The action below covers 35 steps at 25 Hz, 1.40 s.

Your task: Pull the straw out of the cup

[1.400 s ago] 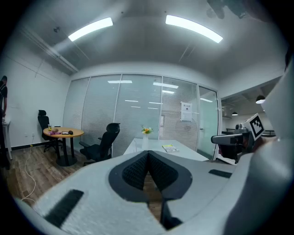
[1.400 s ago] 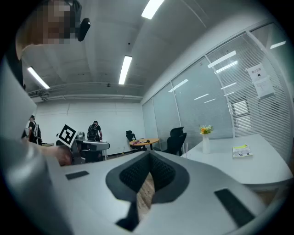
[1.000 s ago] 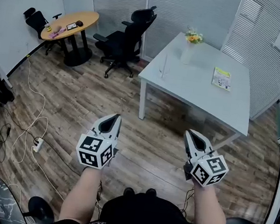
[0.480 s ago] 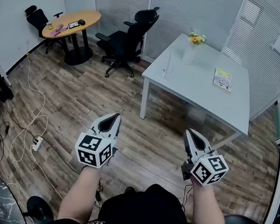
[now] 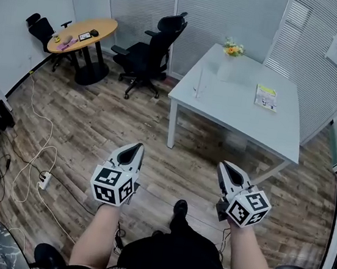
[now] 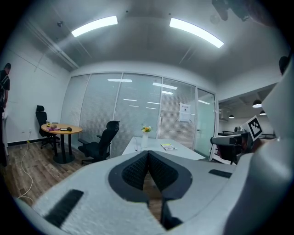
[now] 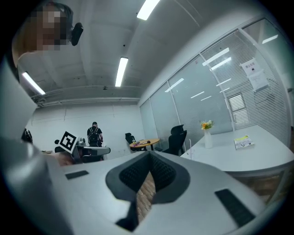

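From the head, finds left gripper [image 5: 133,149] at 7 o'clock and right gripper [image 5: 225,168] at 5 o'clock, low over wood floor [image 5: 96,121]. Puts cup [image 5: 197,92], straw [image 5: 198,80] upright inside, at 12 o'clock by the left edge of the white table [image 5: 244,119], well apart from both. Confirms only in the gripper views ribbed pads [image 6: 137,169] pressed together, pinching nothing. Catches solely in the right gripper view a standing person [image 7: 94,135] at 9 o'clock.
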Each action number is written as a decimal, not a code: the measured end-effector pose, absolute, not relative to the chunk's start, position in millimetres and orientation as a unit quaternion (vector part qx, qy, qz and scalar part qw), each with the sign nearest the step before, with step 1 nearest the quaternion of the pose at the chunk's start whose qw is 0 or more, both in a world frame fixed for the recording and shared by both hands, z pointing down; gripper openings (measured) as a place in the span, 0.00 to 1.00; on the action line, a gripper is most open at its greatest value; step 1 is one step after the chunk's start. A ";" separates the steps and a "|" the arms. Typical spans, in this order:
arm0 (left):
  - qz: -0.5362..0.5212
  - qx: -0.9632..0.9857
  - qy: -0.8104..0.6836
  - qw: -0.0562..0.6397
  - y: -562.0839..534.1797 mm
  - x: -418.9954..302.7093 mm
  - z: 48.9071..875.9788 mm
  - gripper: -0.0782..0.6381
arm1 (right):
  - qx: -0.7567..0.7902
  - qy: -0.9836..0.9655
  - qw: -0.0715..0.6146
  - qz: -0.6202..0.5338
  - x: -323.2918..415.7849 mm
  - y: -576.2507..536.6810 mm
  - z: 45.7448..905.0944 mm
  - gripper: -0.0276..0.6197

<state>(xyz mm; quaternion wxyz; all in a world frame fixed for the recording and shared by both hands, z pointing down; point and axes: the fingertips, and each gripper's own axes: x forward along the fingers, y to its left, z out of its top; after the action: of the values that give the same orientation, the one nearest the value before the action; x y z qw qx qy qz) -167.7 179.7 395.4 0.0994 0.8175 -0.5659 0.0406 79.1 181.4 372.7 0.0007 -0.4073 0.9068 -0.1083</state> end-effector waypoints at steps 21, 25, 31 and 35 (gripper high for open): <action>0.080 0.814 -0.561 0.125 23.1 -147.2 428.5 0.12 | -0.377 0.911 -0.013 -0.165 79.5 19.2 420.3 0.10; 0.086 0.814 -0.559 0.132 -4.0 -137.6 435.3 0.12 | -0.368 0.913 -0.016 -0.176 83.6 -8.7 427.3 0.11; 0.092 0.808 -0.568 0.123 -38.5 -127.9 424.0 0.12 | -0.359 0.916 0.000 -0.180 99.1 -49.3 420.2 0.13; 0.087 0.804 -0.580 0.104 -58.9 -118.0 411.4 0.12 | -0.352 0.919 0.007 -0.179 111.6 -67.2 418.4 0.14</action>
<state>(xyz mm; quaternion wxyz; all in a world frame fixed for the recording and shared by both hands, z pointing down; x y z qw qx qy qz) -118.0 -58.9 411.4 0.1036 0.8036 -0.5796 0.0870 111.6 -67.2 418.4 0.0074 -0.3522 0.9186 -0.1788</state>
